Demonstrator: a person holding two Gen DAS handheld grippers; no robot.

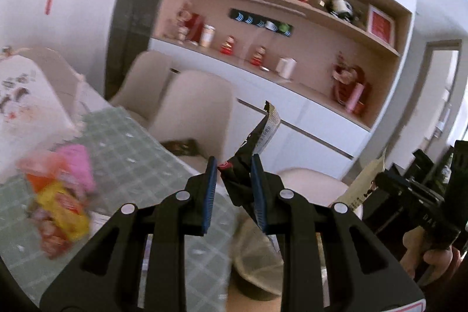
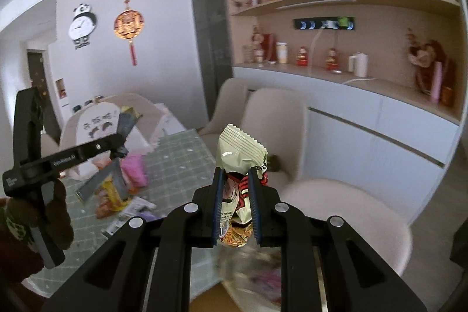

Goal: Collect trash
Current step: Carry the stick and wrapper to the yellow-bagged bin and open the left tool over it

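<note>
My left gripper [image 1: 234, 165] is shut on a black snack wrapper [image 1: 257, 136] that sticks up between the blue pads, above the table edge. It also shows in the right wrist view [image 2: 115, 154] at the left, wrapper [image 2: 127, 122] in it. My right gripper [image 2: 237, 174] is shut on a cream and red snack packet [image 2: 241, 148], held upright past the table edge. That packet [image 1: 365, 180] shows at the right of the left wrist view. More wrappers, pink [image 1: 77, 165] and yellow [image 1: 64, 209], lie in a pile on the table. A trash bin [image 1: 257, 259] with a pale liner stands below the grippers.
The table has a green checked cloth [image 1: 137, 154]. Cream chairs [image 2: 275, 119] stand along its far side and one [image 2: 351, 218] close at the right. A white cabinet and shelves with ornaments [image 2: 351, 60] fill the wall behind.
</note>
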